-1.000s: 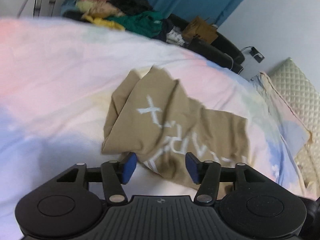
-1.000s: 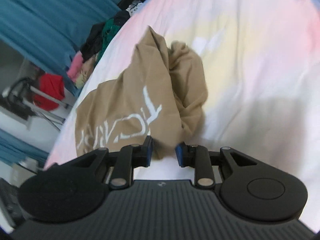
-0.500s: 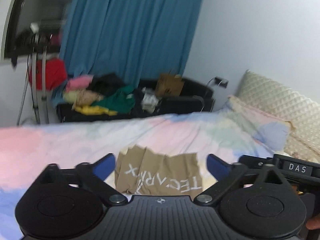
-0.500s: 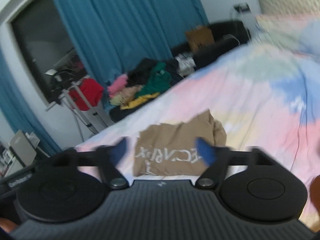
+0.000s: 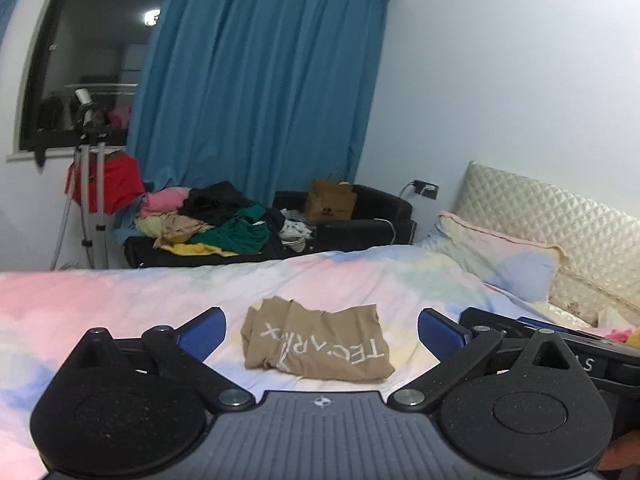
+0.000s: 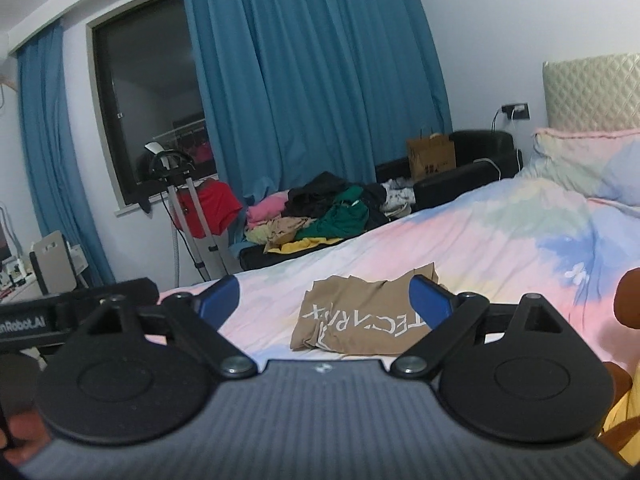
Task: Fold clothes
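Blue-padded jaws on left gripper (image 5: 322, 330): spread wide, nothing between. Right gripper (image 6: 324, 300): jaws opening, the last bit, also empty. One tan folded shirt with white lettering (image 5: 316, 346) lies beyond both on pastel tie-dye bed cover (image 5: 120, 296). One pillow (image 5: 500, 256). One clothes heap (image 5: 208, 220) on black sofa (image 5: 360, 220).

Blue curtain (image 5: 256, 92) drawn beside dark window (image 5: 88, 64). Brown paper bag (image 5: 330, 202) set on black sofa (image 5: 372, 216). Quilted headboard (image 5: 560, 216) seen behind pastel pillow (image 5: 500, 256). Tripod (image 5: 90, 184) stood below window.
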The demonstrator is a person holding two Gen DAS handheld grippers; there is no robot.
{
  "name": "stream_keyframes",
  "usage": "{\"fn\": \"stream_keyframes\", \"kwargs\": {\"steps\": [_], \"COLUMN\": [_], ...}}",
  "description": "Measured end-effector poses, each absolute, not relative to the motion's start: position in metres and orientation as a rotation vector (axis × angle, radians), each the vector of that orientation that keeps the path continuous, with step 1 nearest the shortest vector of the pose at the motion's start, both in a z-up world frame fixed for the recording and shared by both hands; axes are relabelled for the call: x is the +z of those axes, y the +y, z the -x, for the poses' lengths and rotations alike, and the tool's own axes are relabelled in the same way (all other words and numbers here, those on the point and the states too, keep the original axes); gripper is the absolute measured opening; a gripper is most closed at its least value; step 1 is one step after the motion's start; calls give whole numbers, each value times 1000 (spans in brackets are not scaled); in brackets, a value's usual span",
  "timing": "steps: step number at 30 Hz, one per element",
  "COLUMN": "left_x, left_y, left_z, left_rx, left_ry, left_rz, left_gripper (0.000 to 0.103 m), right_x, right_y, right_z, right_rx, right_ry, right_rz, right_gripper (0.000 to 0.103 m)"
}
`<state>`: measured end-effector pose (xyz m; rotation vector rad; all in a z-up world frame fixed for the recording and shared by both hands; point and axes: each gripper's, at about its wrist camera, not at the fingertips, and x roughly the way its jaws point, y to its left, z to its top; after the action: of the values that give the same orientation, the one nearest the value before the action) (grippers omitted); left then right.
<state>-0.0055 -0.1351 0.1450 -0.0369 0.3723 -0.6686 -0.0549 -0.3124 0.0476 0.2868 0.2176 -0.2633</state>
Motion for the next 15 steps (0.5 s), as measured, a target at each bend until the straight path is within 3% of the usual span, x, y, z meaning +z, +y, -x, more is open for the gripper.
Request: {"fn": "stream_keyframes", "kwargs": {"steps": [15], "left_x": [88], "left_y": [-120], "left_z": [24], "left_rx": [-556], "left_ry": [329], "left_rz": [-66], "left_gripper": [103], "right_x": [-19], "right_y": [-291], "right_z": [48], "right_rx": [-349], "right_ry": [273], "right_rz": [-197], "right_gripper": [93]}}
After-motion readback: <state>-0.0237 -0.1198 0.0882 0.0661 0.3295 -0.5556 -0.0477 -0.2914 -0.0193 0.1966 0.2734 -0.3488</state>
